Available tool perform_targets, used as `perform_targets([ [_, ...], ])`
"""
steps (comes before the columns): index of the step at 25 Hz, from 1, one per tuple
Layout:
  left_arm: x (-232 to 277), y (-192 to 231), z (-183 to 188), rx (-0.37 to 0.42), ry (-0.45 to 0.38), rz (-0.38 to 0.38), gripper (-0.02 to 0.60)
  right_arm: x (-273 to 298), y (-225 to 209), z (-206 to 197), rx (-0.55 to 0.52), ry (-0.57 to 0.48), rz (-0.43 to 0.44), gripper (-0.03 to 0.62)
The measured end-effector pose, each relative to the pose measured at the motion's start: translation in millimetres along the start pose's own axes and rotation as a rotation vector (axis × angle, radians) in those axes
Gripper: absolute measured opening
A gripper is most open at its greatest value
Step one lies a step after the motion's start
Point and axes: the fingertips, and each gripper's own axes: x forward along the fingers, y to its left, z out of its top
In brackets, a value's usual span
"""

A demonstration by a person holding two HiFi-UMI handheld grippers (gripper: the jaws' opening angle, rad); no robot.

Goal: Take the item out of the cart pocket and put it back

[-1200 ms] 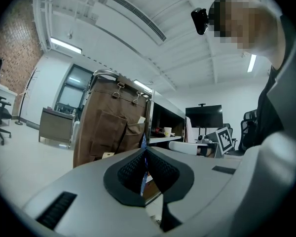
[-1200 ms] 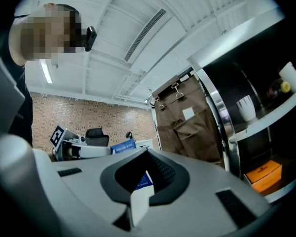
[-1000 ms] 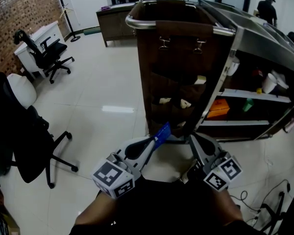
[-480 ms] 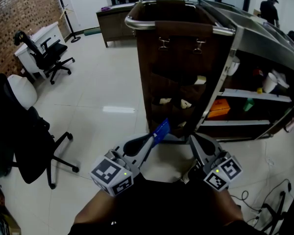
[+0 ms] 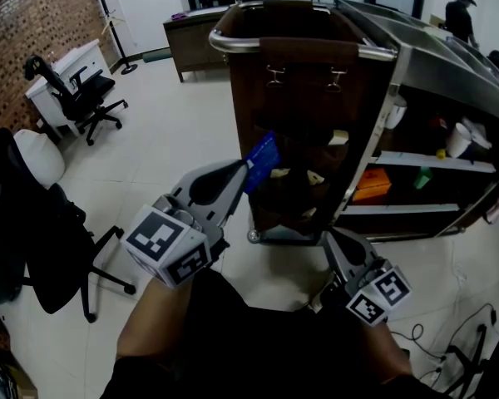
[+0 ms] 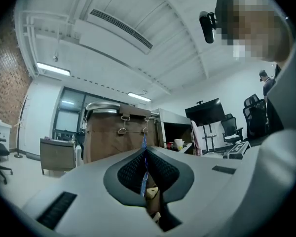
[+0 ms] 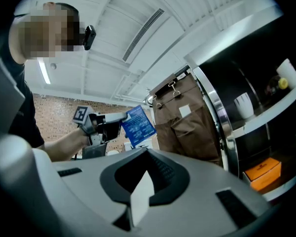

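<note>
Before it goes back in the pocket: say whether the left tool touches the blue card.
Touching. The left gripper view shows the left tool shut on the blue card.

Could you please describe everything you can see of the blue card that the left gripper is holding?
The blue card is a thin, flat rectangle that looks like glossy paper or plastic, with white print too small to read. The left gripper is shut on one end of it, and seen along the jaws it is only a narrow blue edge. It hangs tilted in the air in front of the cart's brown pocket panel, outside the pockets. Nothing but the gripper's pads appears to touch it.
</note>
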Motion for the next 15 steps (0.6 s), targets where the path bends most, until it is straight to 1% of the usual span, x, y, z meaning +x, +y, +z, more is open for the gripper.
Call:
perform_targets([
  [2,10,8,16,0.002,-0.027,-0.011,0.000,0,-2,0,0.002,0.000,-0.003,0.015],
  [5,24,16,30,-0.037,-0.050,-0.024,0.000,-1,-5,-2,0.007,0.002,-0.008,0.015],
  [11,43,16,51,-0.062,-0.093,-0.046,0.000,0,-10,-5,0.014,0.006,-0.012,0.015],
  [13,51,19,55,-0.041,-0.086,-0.042,0.000,1,-11,-6,0.018,0.006,-0.012,0.015],
  [15,60,25,62,0.022,-0.063,-0.027,0.000,1,-13,-6,0.019,0.006,-0.013,0.015],
])
